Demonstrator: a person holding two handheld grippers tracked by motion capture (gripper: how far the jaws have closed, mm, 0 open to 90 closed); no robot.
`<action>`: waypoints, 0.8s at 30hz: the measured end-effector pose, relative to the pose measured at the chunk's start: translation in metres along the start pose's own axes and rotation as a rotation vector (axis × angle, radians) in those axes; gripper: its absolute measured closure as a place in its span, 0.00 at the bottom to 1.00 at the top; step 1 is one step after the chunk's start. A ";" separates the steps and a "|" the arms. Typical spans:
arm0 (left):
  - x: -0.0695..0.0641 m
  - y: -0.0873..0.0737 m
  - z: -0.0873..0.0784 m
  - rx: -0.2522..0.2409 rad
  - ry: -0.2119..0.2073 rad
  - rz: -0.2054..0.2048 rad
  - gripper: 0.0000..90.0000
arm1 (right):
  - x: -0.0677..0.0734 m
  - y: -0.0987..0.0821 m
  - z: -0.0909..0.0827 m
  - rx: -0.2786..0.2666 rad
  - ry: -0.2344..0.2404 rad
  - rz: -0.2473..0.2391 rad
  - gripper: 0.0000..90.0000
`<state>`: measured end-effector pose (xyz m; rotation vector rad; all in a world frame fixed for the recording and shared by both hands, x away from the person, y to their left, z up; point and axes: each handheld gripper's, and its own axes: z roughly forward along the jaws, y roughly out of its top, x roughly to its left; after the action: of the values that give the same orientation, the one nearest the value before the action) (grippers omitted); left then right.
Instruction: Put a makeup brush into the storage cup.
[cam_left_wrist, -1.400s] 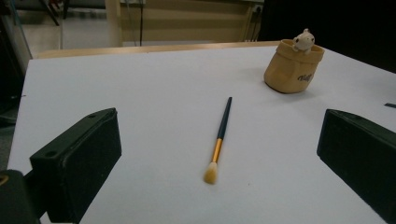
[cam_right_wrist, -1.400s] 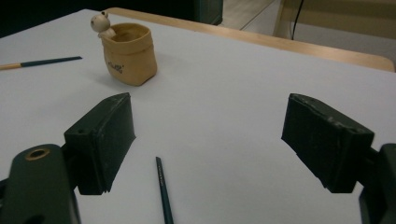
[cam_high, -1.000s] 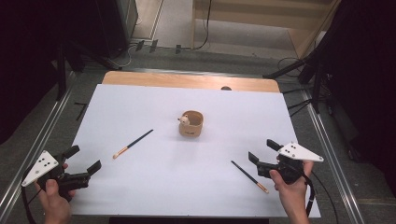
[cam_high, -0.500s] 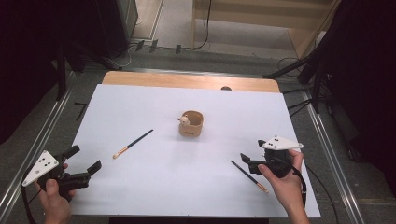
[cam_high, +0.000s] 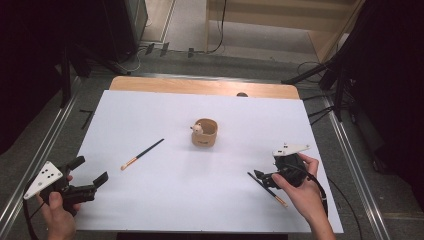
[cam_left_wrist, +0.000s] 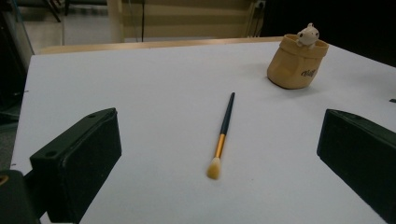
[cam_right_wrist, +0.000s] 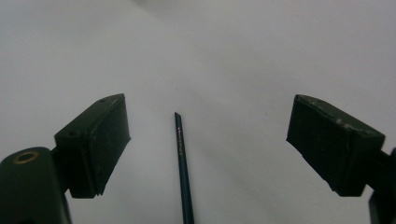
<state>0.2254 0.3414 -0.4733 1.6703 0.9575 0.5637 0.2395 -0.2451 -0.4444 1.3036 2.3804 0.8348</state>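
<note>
A tan cup (cam_high: 204, 133) with a small animal figure on its rim stands mid-table on the white sheet (cam_high: 165, 115). One dark-handled brush (cam_high: 142, 154) lies to the cup's left. A second brush (cam_high: 267, 189) lies at the front right. My right gripper (cam_high: 262, 177) hovers over that brush's handle end. In the right gripper view the handle (cam_right_wrist: 182, 158) runs between the jaws of the gripper (cam_right_wrist: 208, 121), untouched. Those jaws have just been opening and are open. My left gripper (cam_high: 92, 171) rests at the front left, open and empty. It faces the left brush (cam_left_wrist: 224, 130) and the cup (cam_left_wrist: 294, 65).
A wooden table edge (cam_high: 200, 86) shows beyond the sheet. Metal rails (cam_high: 350, 150) run along both sides of the table. Cables and stands (cam_high: 320, 75) crowd the floor behind.
My right gripper has moved left and tipped down over the handle end of the front-right brush. The left gripper, both brushes and the cup have stayed put.
</note>
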 end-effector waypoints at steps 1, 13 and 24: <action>0.000 0.000 0.000 0.000 0.000 0.000 0.00 | 0.000 0.000 0.001 0.013 0.012 -0.013 0.09; 0.000 0.000 0.000 -0.003 0.002 -0.001 0.00 | 0.000 0.001 0.013 0.180 0.043 -0.020 0.03; 0.000 0.000 0.000 -0.002 0.000 0.002 0.00 | -0.004 -0.001 0.017 0.272 0.048 -0.003 0.09</action>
<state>0.2255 0.3408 -0.4733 1.6694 0.9549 0.5663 0.2502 -0.2429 -0.4586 1.3907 2.6046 0.5610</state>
